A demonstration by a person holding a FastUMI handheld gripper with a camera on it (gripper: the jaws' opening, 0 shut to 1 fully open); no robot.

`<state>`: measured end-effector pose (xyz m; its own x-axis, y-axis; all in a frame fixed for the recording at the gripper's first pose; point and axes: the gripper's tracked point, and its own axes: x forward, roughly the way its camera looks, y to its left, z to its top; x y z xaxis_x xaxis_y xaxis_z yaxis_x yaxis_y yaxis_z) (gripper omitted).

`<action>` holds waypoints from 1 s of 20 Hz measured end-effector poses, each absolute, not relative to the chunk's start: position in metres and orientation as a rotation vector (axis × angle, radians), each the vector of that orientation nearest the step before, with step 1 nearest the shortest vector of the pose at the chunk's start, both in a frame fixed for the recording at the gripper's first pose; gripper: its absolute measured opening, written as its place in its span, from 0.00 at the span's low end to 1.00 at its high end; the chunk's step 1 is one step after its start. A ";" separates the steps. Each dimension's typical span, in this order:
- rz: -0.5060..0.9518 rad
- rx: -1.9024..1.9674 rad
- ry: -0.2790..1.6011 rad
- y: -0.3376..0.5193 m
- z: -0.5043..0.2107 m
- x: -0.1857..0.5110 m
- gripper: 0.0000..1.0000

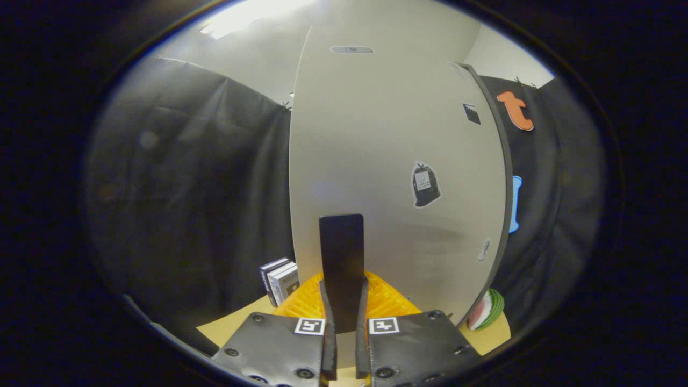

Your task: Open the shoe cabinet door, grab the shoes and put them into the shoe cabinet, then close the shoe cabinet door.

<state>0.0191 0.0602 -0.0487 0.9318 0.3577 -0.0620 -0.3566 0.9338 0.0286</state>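
Note:
The white cabinet door (387, 150) stands upright right in front of me, with a few stickers on it and a dark edge along its right side. A flat black handle (341, 242) sticks out from the door's lower part toward me. My gripper (344, 301) is shut on this handle, and both fingers (326, 317) press its sides. Below the fingers, at the foot of the door, lies an orange ridged thing (387, 301); I cannot tell whether it is a shoe.
A tan tabletop (236, 322) carries the cabinet. Two small books (280, 282) stand just left of the door's foot. A watermelon-slice toy (486, 310) lies at the door's right foot. Black cloth walls close in on both sides.

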 end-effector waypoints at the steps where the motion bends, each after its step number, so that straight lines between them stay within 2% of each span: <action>1: 0.372 0.019 0.068 0.054 -0.048 0.014 0.15; 7: 0.362 0.025 0.071 0.014 -0.045 -0.005 0.15; 20: 0.244 0.021 0.068 -0.042 -0.042 -0.017 0.14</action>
<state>-0.0175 -0.0417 -0.0422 0.9682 0.2417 -0.0646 -0.2403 0.9703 0.0289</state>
